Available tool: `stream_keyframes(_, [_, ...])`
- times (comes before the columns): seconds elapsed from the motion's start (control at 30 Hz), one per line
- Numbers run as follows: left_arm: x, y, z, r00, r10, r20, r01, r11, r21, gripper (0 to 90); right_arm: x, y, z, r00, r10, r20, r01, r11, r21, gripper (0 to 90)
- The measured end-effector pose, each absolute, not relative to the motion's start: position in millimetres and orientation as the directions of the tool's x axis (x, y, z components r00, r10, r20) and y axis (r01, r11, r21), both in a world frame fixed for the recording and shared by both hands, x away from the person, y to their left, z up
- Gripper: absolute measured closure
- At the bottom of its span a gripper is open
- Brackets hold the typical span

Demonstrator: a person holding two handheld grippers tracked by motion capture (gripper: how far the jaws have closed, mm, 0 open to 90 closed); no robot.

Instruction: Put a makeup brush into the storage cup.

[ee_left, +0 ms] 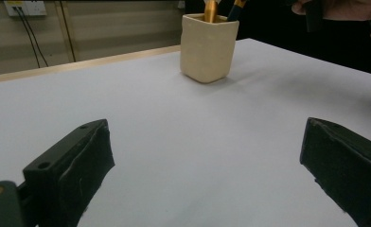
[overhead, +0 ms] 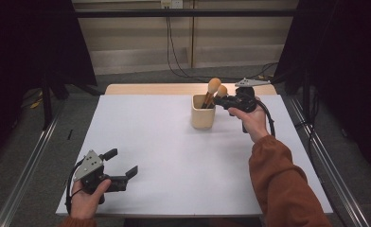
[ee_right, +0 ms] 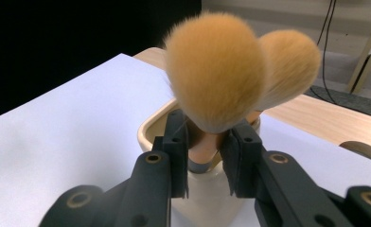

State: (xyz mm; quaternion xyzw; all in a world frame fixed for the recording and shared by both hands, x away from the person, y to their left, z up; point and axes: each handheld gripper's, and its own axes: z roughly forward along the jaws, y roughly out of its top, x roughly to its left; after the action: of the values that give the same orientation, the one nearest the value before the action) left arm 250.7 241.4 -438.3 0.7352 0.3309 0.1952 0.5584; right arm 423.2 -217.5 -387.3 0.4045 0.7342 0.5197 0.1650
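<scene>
Right gripper (ee_right: 205, 158) clenched on the handle of the near brush (ee_right: 214, 71) just under its orange bristles, cream cup (ee_right: 155, 125) directly below the jaws holding that brush and the second brush (ee_right: 287, 66) behind it, left gripper (overhead: 122, 166) released and spread wide over bare white table (overhead: 174, 156), cup (ee_left: 208, 46) well ahead of its jaws.

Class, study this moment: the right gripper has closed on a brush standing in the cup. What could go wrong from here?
1. The right gripper pinches the brush just under its bristles; a tilted pull could tip the cup.
2. The second brush leans against the first and may be dragged along.
3. The left gripper rests far off, so nothing steadies the cup.
</scene>
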Motion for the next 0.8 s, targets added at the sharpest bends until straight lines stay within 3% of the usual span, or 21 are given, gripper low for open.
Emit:
stream_keyframes(0.4, [251, 242, -439, 0.705, 0.705, -0.082, 0.271, -0.161, 0.949, 3.2, 425, -216, -402, -0.616, 0.761, 0.202, 0.430, 0.110, 0.896, 72.6])
stream_keyframes(0.6, [252, 241, -439, 0.704, 0.705, -0.085, 0.272, -0.158, 0.949, 3.2, 423, -218, -405, -0.609, 0.763, 0.216, 0.426, 0.084, 0.901, 64.0])
stream_keyframes(0.8, [252, 241, -438, 0.704, 0.703, -0.098, 0.277, -0.144, 0.950, 3.1, 418, -220, -410, -0.599, 0.771, 0.217, 0.421, 0.073, 0.904, 44.9])
